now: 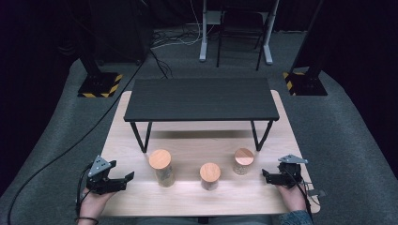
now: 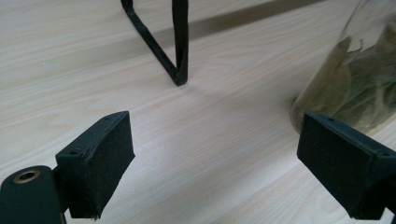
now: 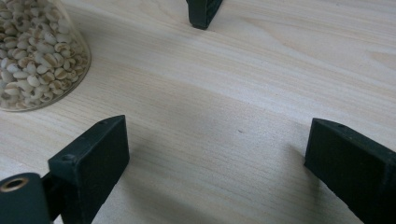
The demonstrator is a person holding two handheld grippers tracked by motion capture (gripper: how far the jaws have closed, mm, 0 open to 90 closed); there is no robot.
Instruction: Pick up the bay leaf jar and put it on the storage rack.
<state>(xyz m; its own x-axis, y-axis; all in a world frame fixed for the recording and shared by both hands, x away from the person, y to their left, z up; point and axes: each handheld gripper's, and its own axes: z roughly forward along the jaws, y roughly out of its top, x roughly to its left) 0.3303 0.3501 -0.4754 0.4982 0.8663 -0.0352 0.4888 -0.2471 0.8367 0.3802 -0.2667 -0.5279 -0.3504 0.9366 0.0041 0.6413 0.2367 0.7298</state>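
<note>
Three glass jars with round wooden lids stand in a row on the light wooden table (image 1: 187, 199). The tallest jar (image 1: 162, 168), at the left, holds dried leaves (image 2: 355, 79). A short jar (image 1: 210, 176) is in the middle, and the jar at the right (image 1: 243, 161) holds pale grains (image 3: 32, 56). My left gripper (image 1: 126, 182) is held left of the tall jar, open, with bare table between its jaws (image 2: 215, 135). My right gripper (image 1: 265, 177) is held right of the grain jar, open and empty (image 3: 215, 144).
A low black shelf (image 1: 202, 98) on thin angled legs (image 2: 180, 46) stands on the table's far half, behind the jars; one leg foot (image 3: 203, 11) is ahead of my right gripper. Cables, stands and a chair are on the grey floor beyond.
</note>
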